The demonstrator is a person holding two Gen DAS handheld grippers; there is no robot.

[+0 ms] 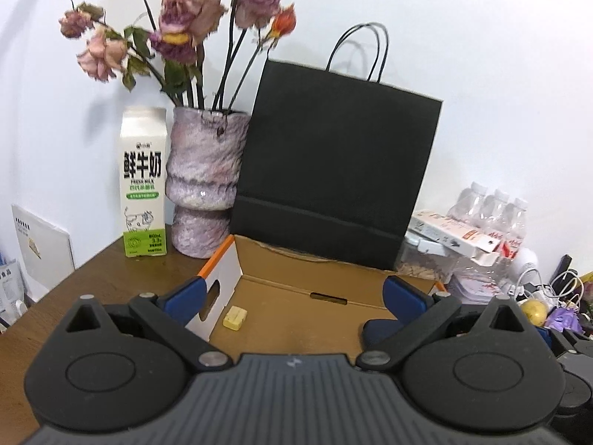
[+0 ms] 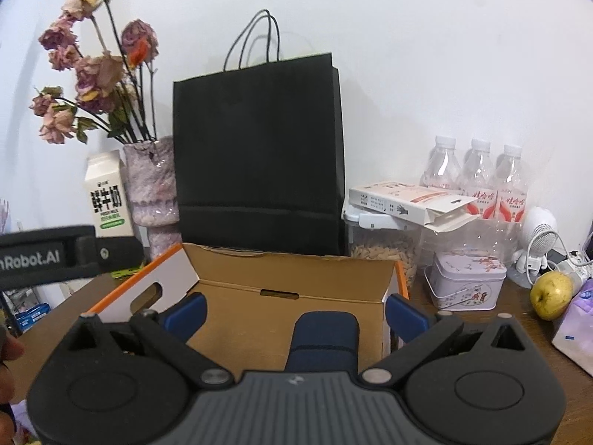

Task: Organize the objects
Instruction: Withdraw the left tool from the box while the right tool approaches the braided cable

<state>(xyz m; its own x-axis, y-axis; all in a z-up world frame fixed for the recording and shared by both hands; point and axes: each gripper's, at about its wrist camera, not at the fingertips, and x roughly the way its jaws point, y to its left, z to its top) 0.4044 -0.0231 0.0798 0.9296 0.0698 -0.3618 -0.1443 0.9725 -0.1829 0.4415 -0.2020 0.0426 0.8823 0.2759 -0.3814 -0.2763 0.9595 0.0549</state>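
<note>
Cardboard box (image 2: 296, 319), open-top, brown inside, white outer w/ orange edge trim; sits on the counter (image 1: 92, 282) directly ahead of both cameras, touching the black paper bag (image 2: 259, 155) behind it at 12 o'clock. Hand slots cut in the left flap and back wall.

Contents: navy blue item (image 2: 322, 337), looks like soft rolled fabric, right side of the box floor; small pale-yellow block (image 1: 234, 317), eraser-like, at left-front of the floor.

Handling, est.: the box is light, stiff but crushable; take it by a side wall or a hand slot, not the loose flap. Navy item prob. soft, compressible, non-slip; pinch it mid-body. Yellow block is light, firm, low-profile; you'd need a low approach.

Left hand-held gripper (image 1: 296, 298): jaws spread wide, nothing held, over the box front. Right hand-held gripper (image 2: 296, 313): jaws spread wide, empty, the navy item between and below them; contact can't be told.

Nearby: milk carton (image 1: 143, 181) and vase (image 1: 205, 181) at 10 o'clock; apple (image 2: 551, 295) at 3 o'clock.
</note>
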